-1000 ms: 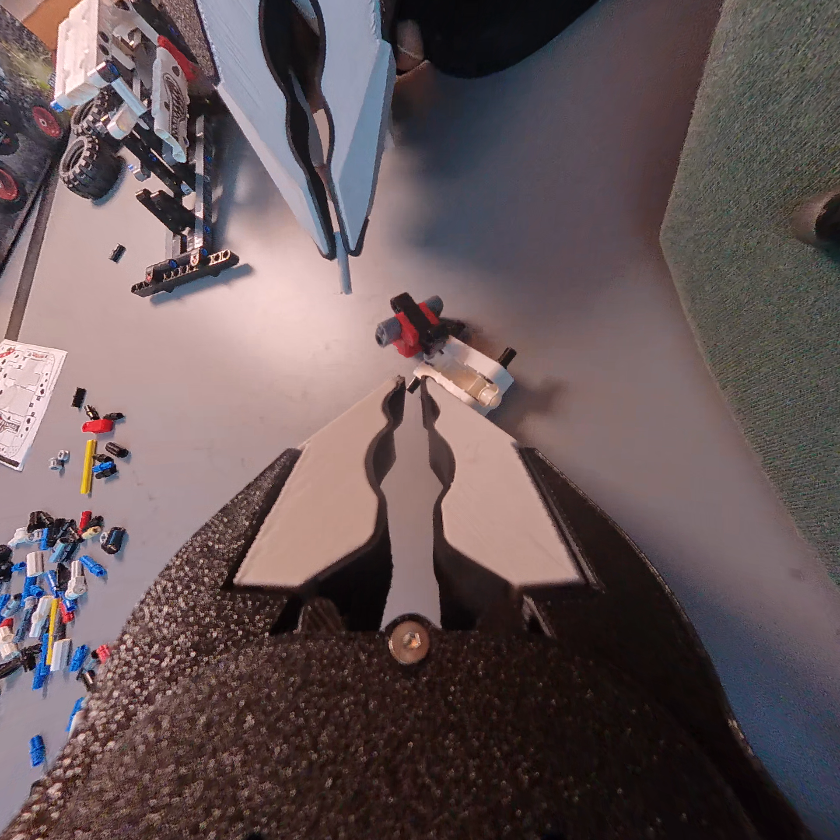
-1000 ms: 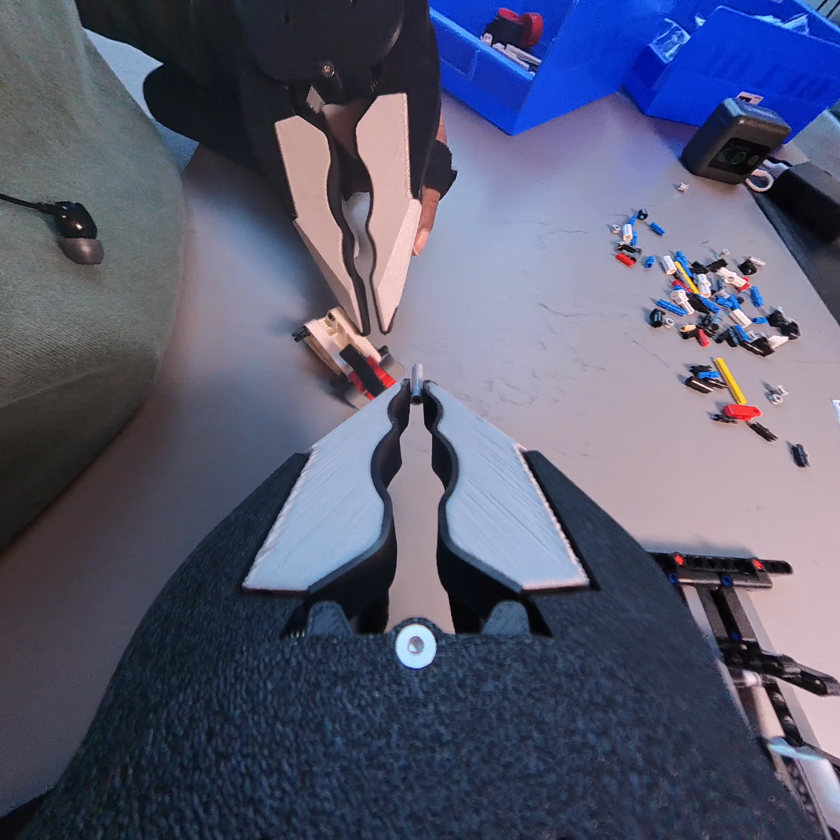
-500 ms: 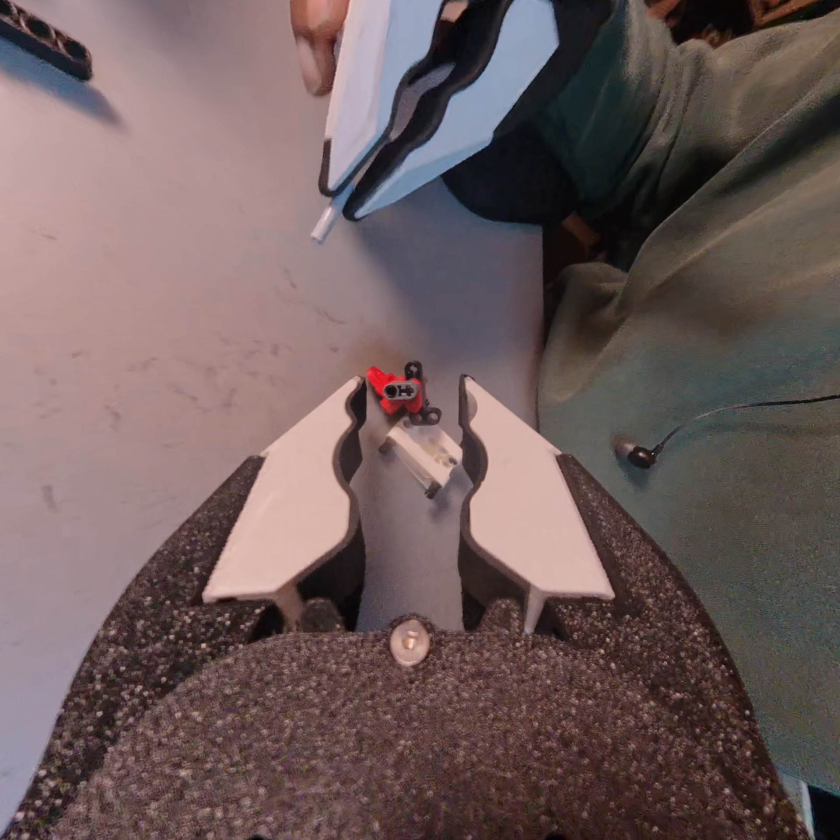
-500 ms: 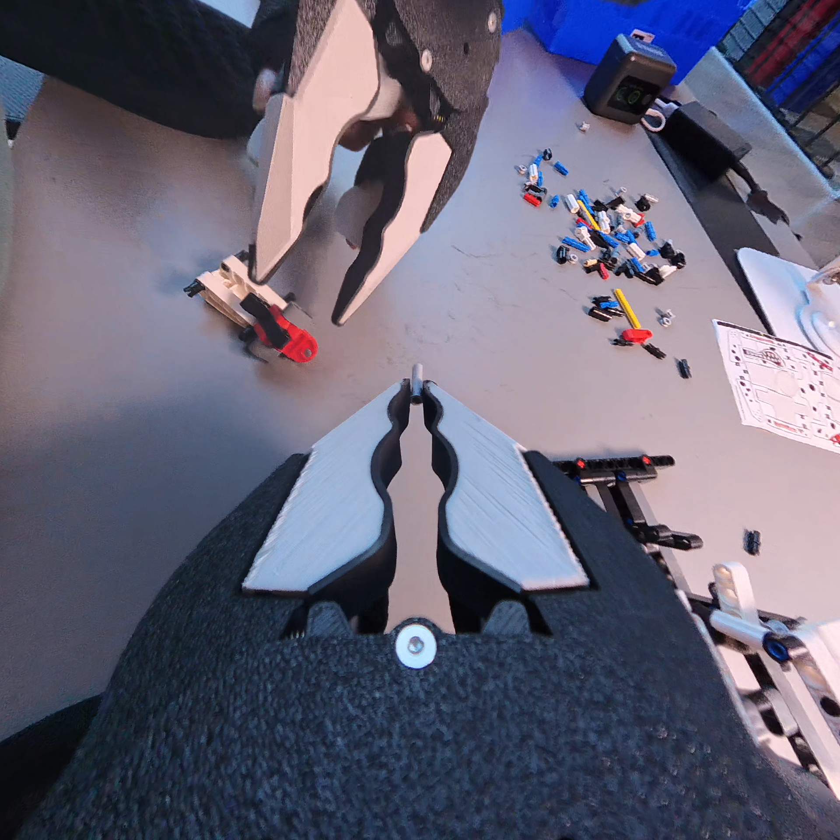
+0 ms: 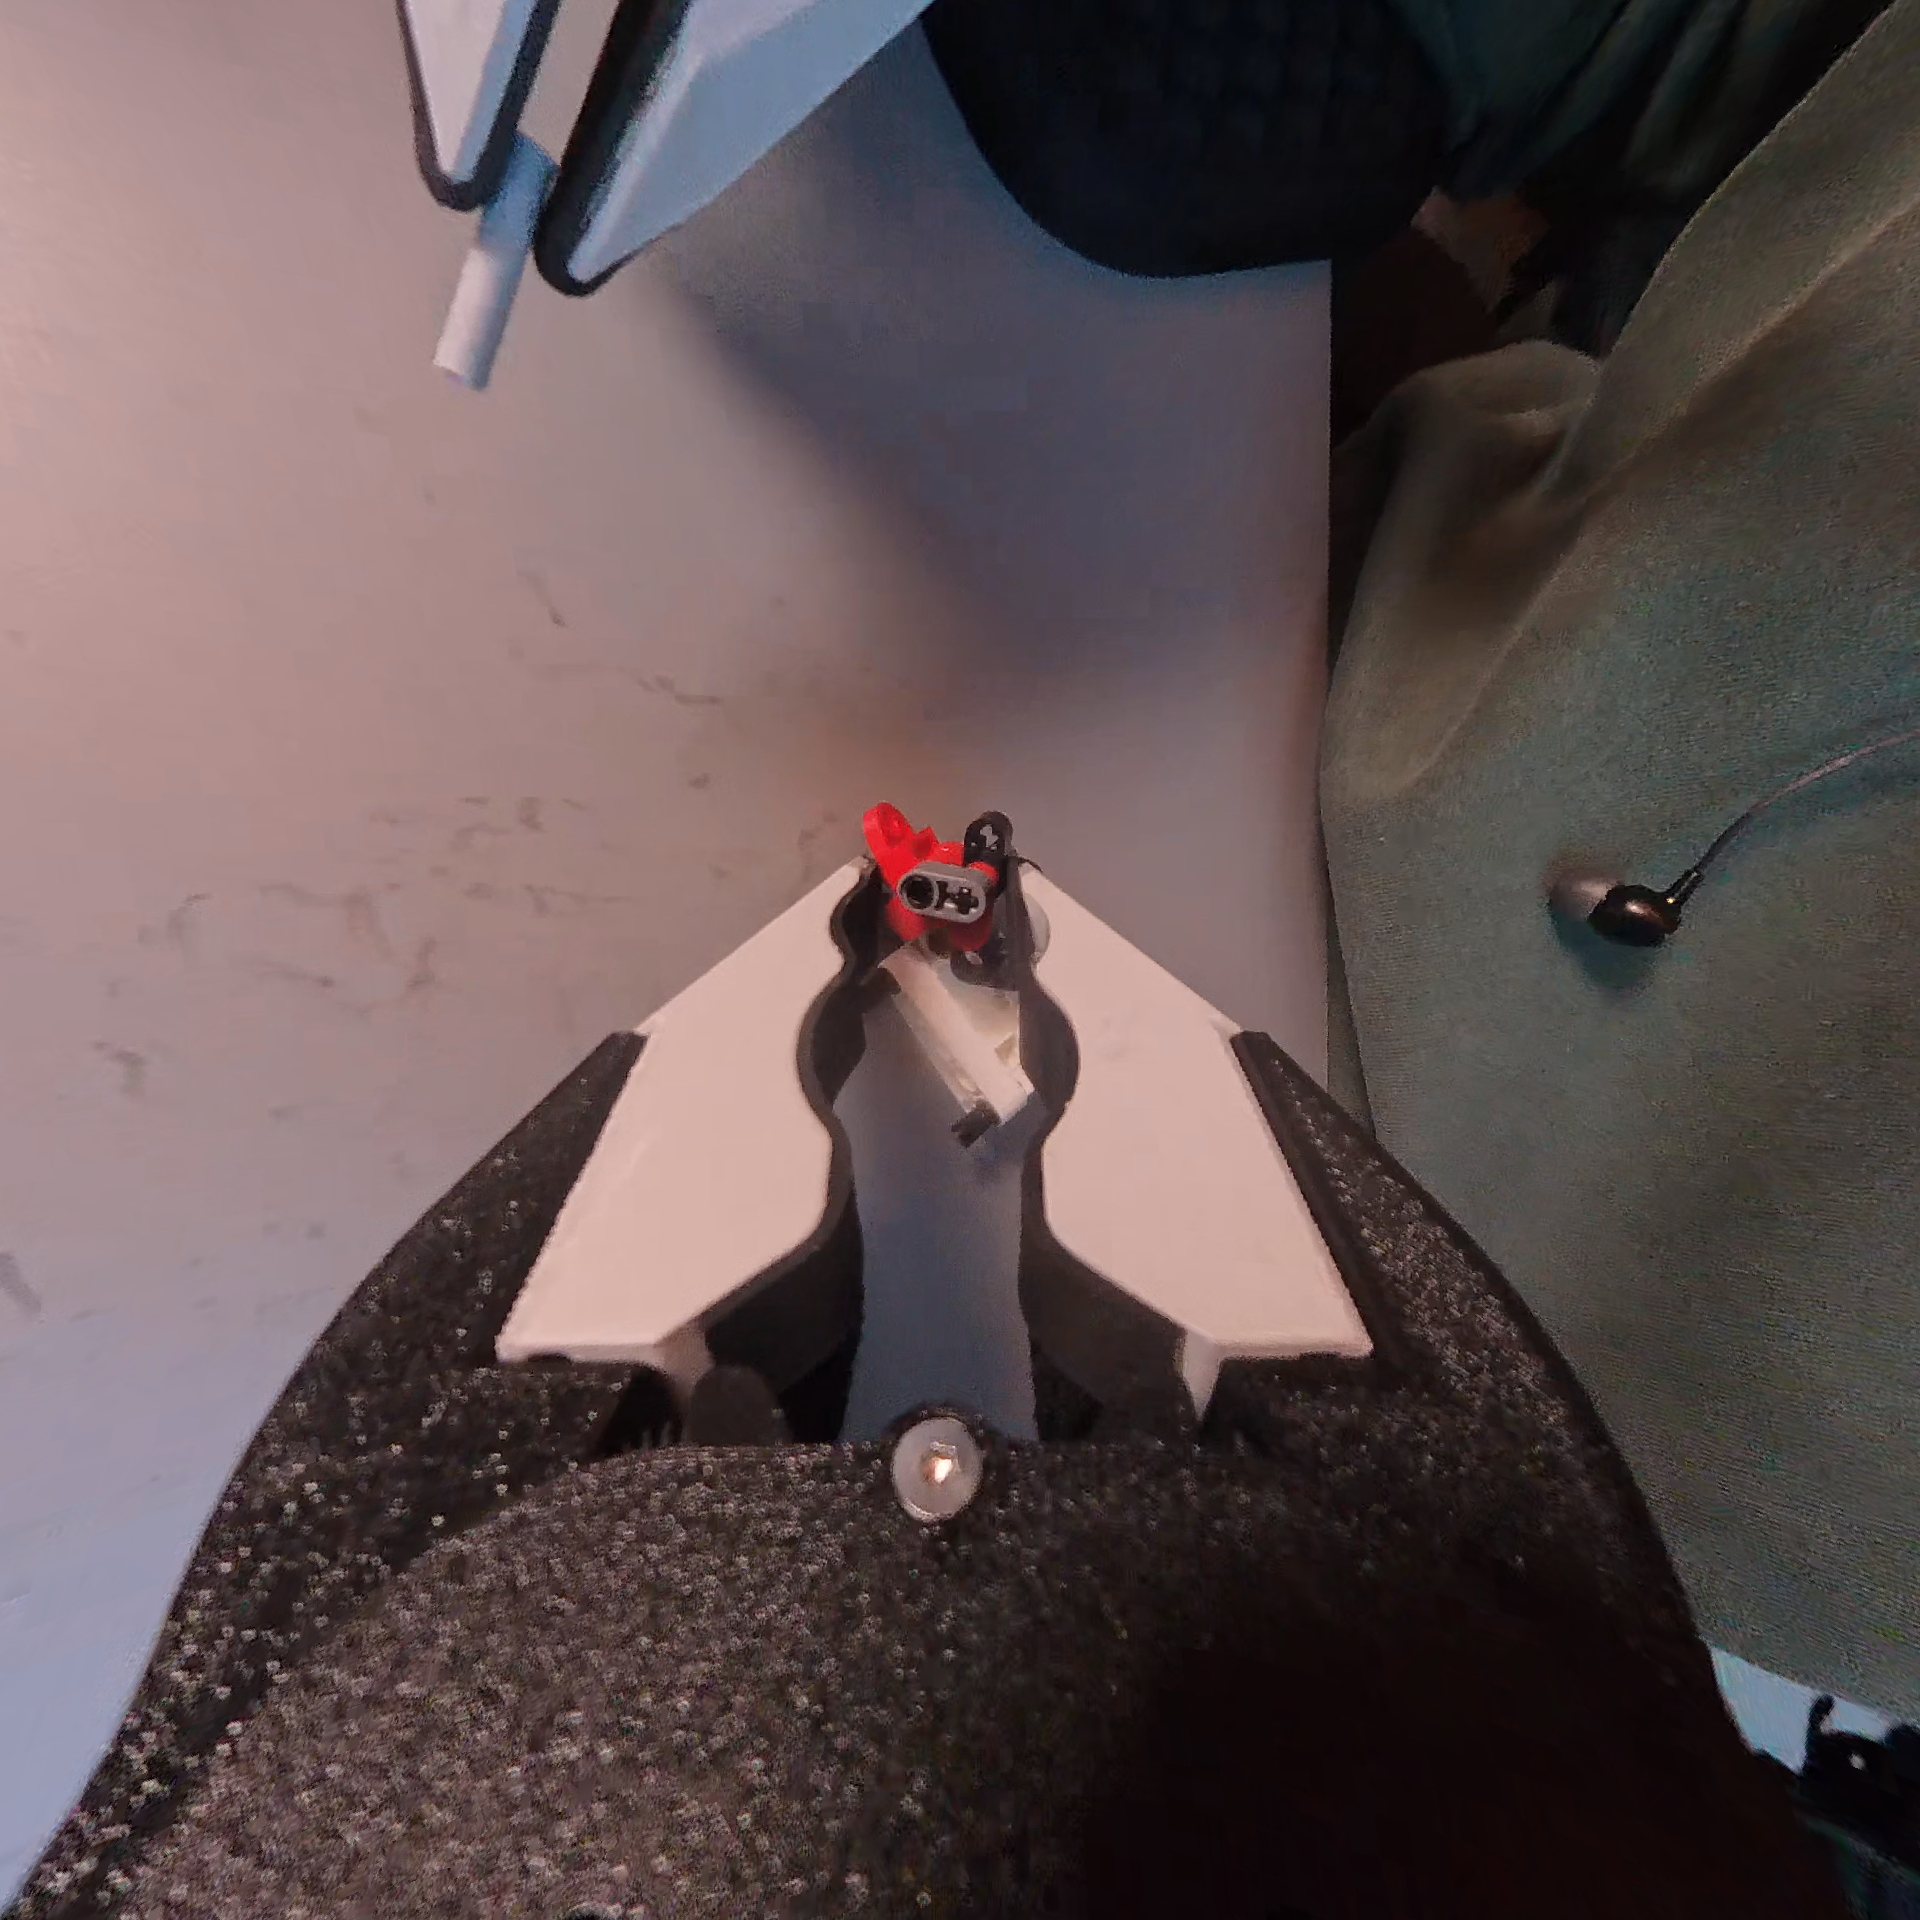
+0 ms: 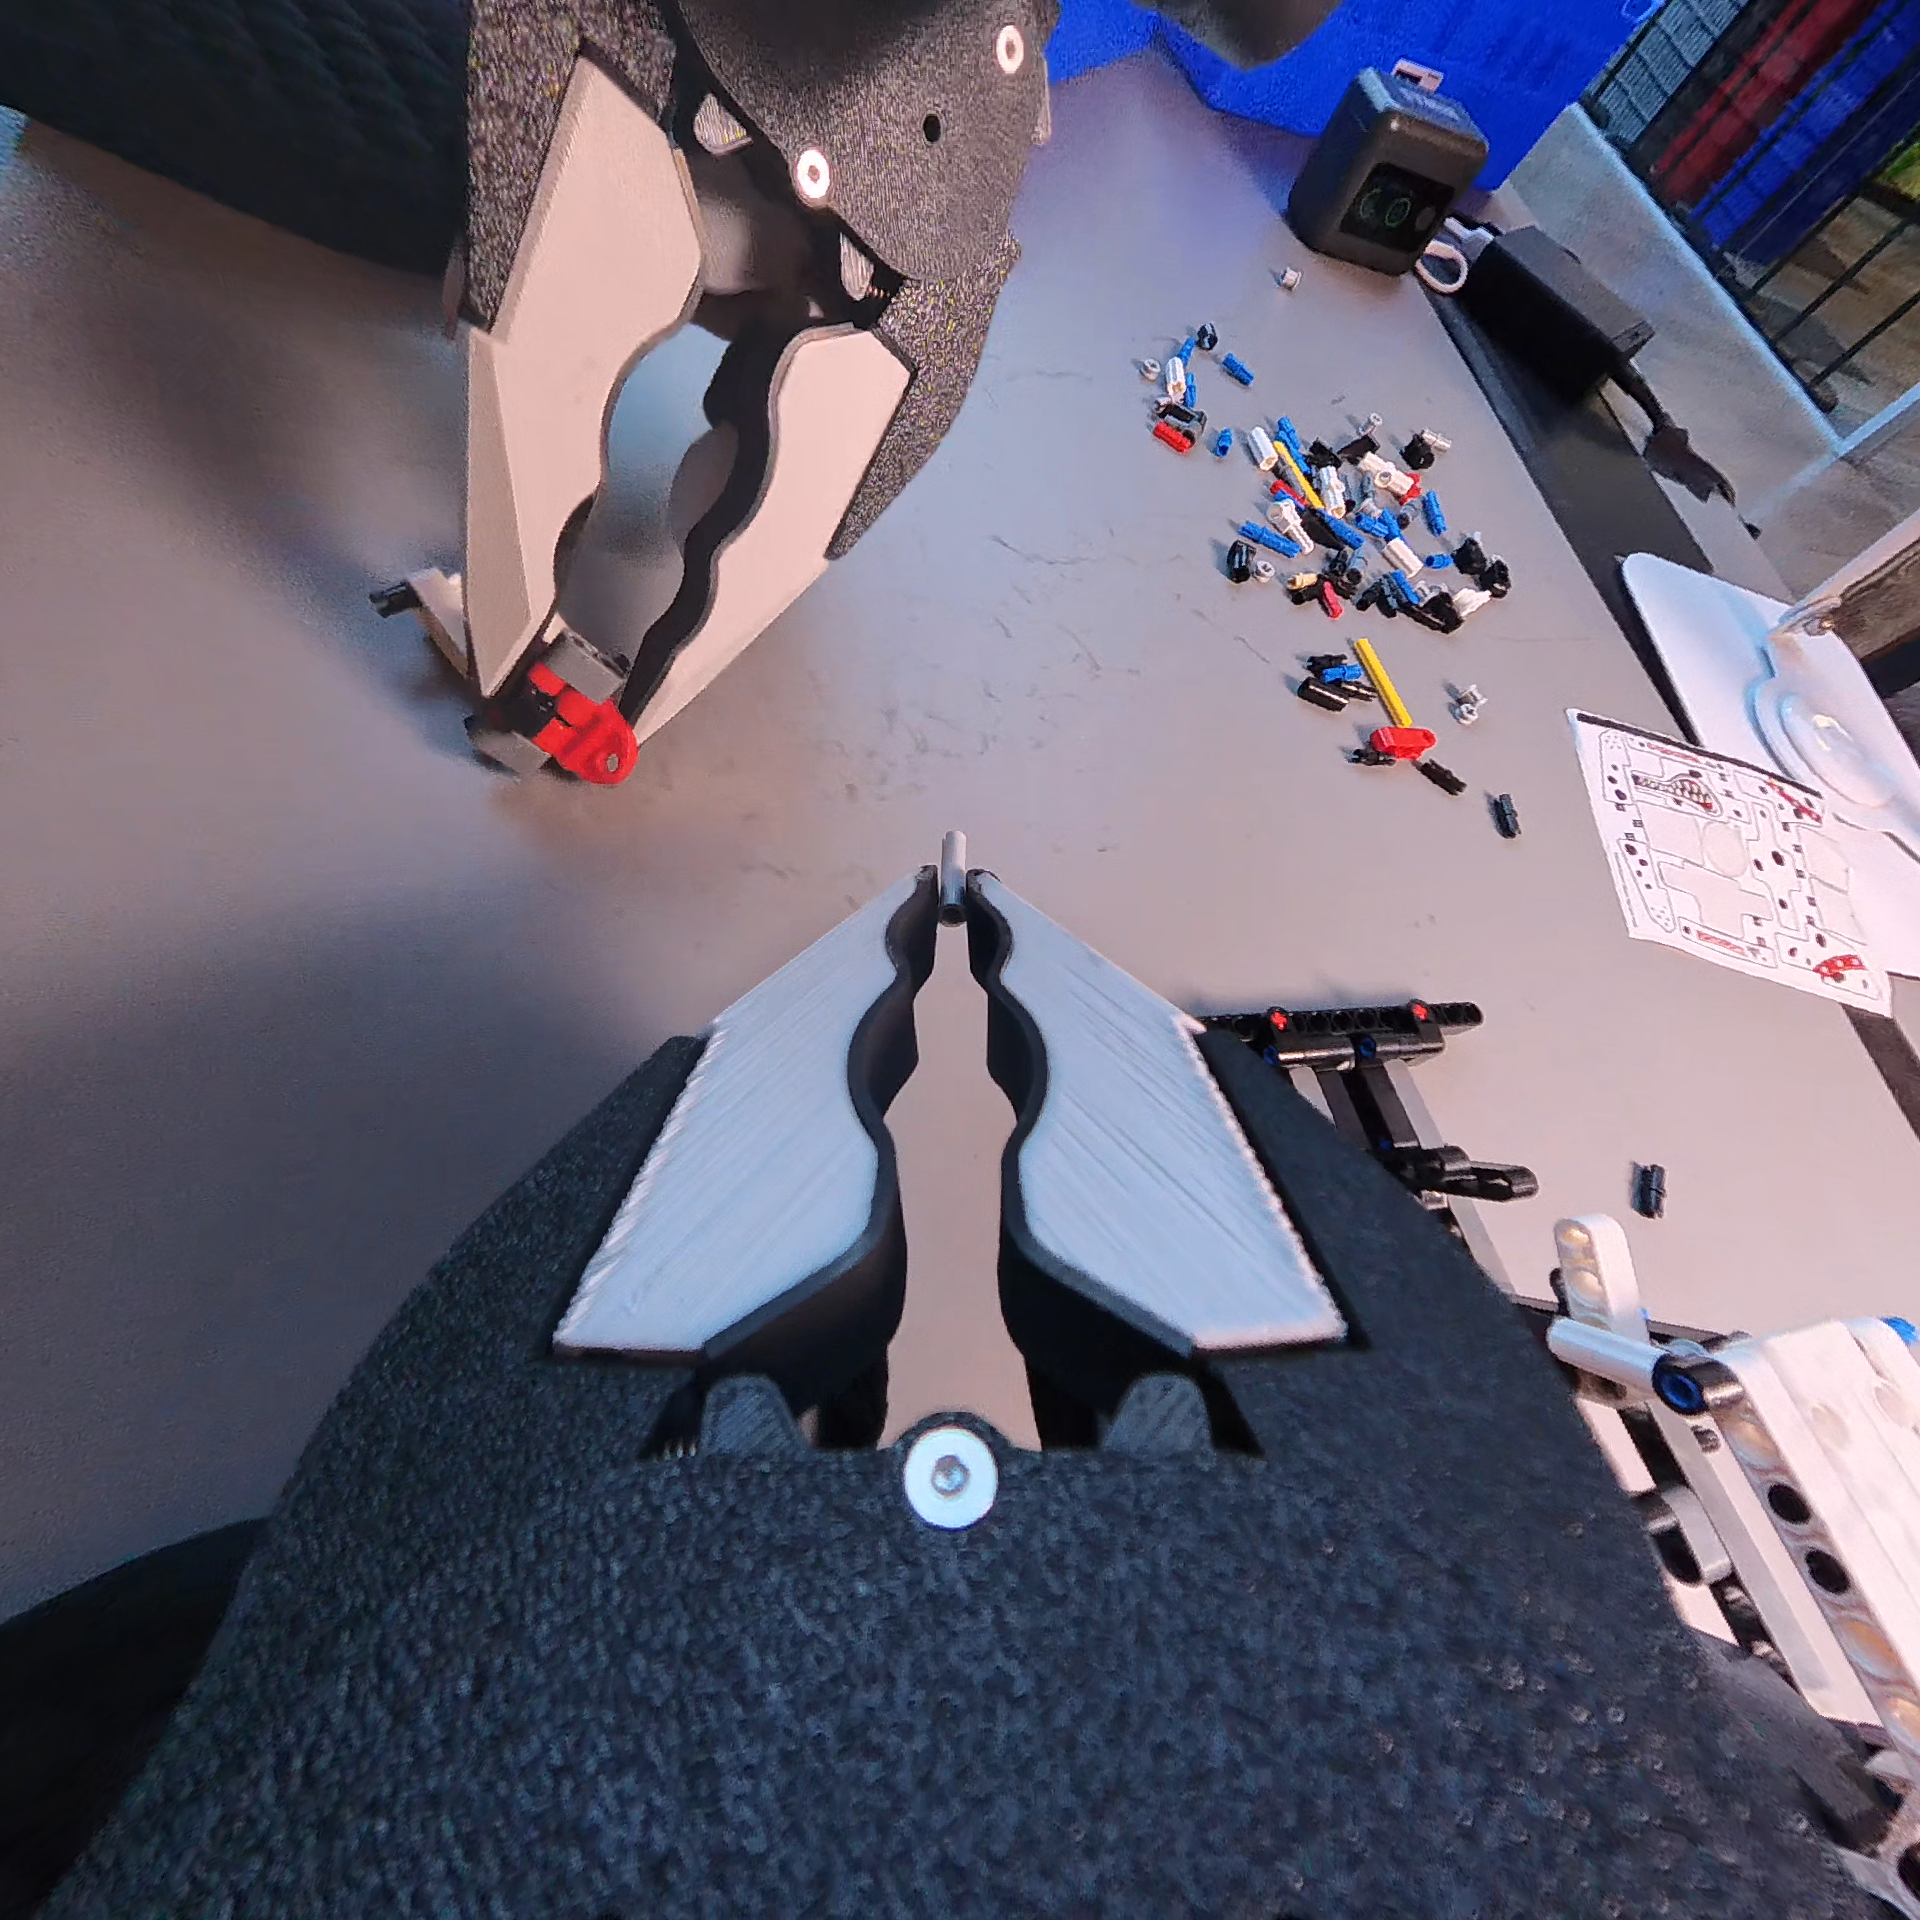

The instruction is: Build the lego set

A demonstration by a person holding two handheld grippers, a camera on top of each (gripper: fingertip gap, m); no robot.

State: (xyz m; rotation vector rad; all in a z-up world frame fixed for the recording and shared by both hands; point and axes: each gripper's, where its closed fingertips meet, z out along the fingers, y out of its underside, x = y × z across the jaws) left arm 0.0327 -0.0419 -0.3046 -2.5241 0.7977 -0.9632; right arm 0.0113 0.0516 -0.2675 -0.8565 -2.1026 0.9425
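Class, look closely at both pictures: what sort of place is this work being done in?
Probably a workshop or lab bench. A grey table carries a heap of small building pieces, blue storage bins stand at the back, and a printed sheet lies nearby.

The left gripper (image 5: 940,883) has smooth matt pale plastic fingers in a rough, speckled black shell; its screw (image 5: 935,1475) is shiny metal; the red-and-white lego piece (image 5: 935,904) is glossy plastic; the table (image 6: 987,644) is smooth, scuffed grey; the green garment (image 5: 1610,935) is soft cloth; the sticker sheet (image 6: 1735,862) is paper.
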